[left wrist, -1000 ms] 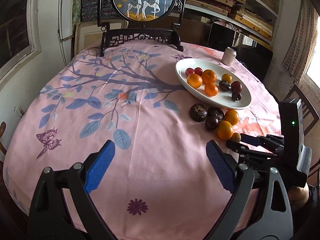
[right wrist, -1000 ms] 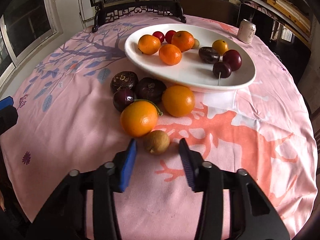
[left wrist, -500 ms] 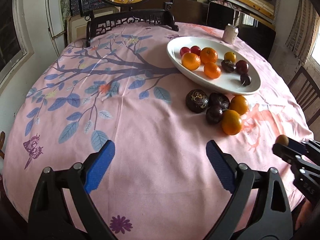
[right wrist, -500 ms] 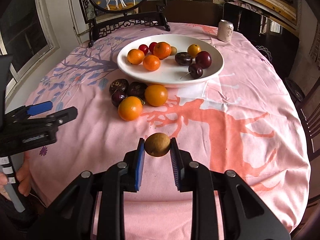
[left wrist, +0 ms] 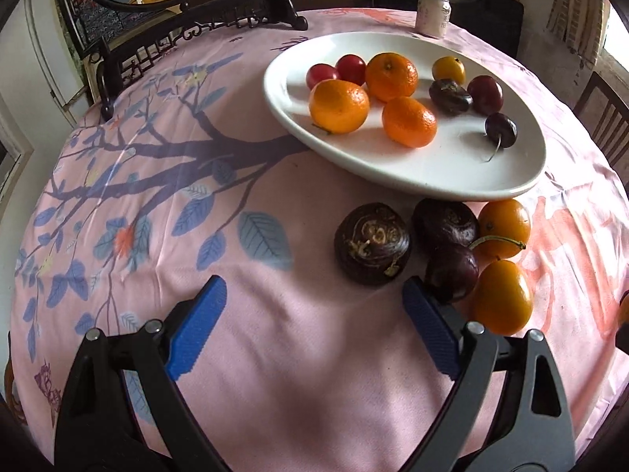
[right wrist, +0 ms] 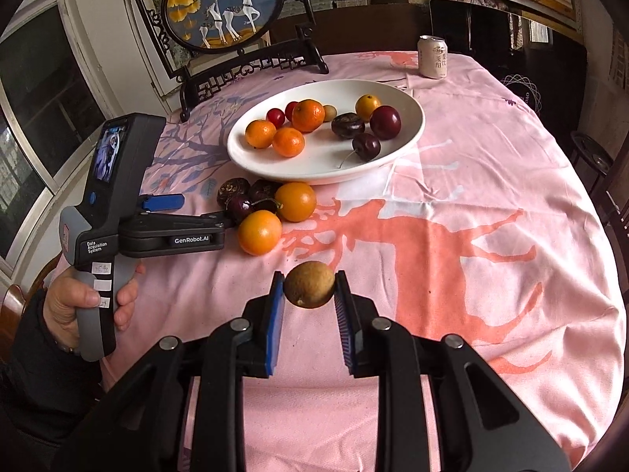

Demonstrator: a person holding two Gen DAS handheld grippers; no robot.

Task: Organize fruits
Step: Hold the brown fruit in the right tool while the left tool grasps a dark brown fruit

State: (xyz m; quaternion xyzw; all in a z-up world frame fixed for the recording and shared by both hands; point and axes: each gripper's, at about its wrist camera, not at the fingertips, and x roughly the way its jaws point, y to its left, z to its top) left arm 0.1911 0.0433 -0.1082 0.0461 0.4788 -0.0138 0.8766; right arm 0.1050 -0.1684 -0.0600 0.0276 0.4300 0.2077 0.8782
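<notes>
My right gripper (right wrist: 309,285) is shut on a small brown round fruit (right wrist: 309,284) and holds it above the pink cloth, in front of the white oval plate (right wrist: 409,128). The plate (left wrist: 432,173) holds several oranges, plums and cherries. A loose group lies before it: a dark ridged fruit (left wrist: 372,244), a second dark fruit (left wrist: 444,222), a dark cherry (left wrist: 452,271) and two oranges (left wrist: 501,297) (left wrist: 505,227). My left gripper (left wrist: 314,306) is open just short of the ridged fruit; its right finger sits beside the cherry. It shows in the right wrist view (right wrist: 184,212) beside the group.
A drink can (right wrist: 432,57) stands behind the plate. A round deer picture on a dark carved stand (right wrist: 224,4) stands at the table's far side. Chairs stand at the right edge. A hand (right wrist: 78,303) holds the left gripper's handle.
My right gripper closed on the brown fruit and lifted it up and back from the cloth. My left gripper moved forward and right, up to the loose fruits.
</notes>
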